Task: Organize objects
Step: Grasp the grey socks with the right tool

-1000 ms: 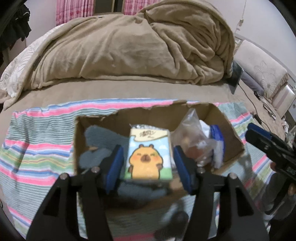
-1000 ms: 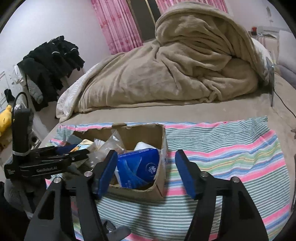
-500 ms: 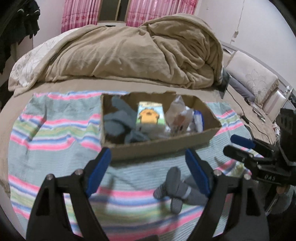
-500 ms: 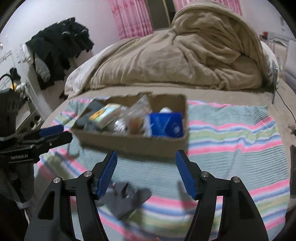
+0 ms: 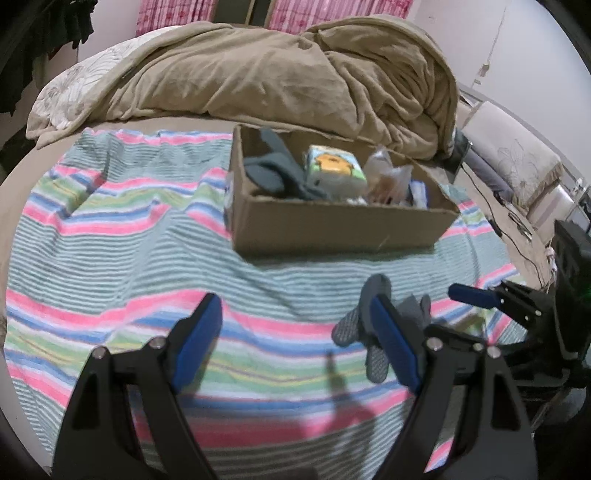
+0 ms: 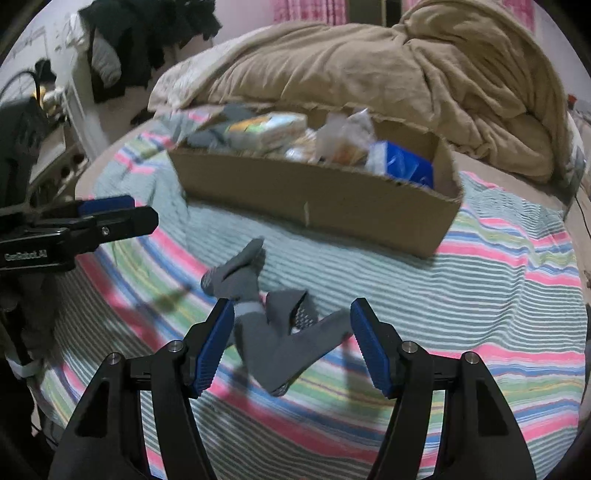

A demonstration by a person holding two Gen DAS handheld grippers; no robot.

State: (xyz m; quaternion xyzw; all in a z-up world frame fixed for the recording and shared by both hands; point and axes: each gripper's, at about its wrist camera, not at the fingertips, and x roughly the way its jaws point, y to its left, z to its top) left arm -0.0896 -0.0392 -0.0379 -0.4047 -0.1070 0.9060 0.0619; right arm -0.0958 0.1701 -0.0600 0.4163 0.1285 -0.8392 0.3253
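A cardboard box sits on a striped cloth on the bed. It holds dark grey socks, a capybara tissue pack, a clear bag and a blue pack. Grey socks lie on the cloth in front of the box. My right gripper is open with the socks between its fingers. My left gripper is open and empty over the cloth, left of the socks.
A heaped tan duvet lies behind the box. Pillows and cables lie at the right. Dark clothes hang at the far left in the right wrist view. The striped cloth spreads left of the box.
My left gripper let go of the tissue pack in the box and drew back. My right gripper drew back and lowered around the grey socks on the cloth.
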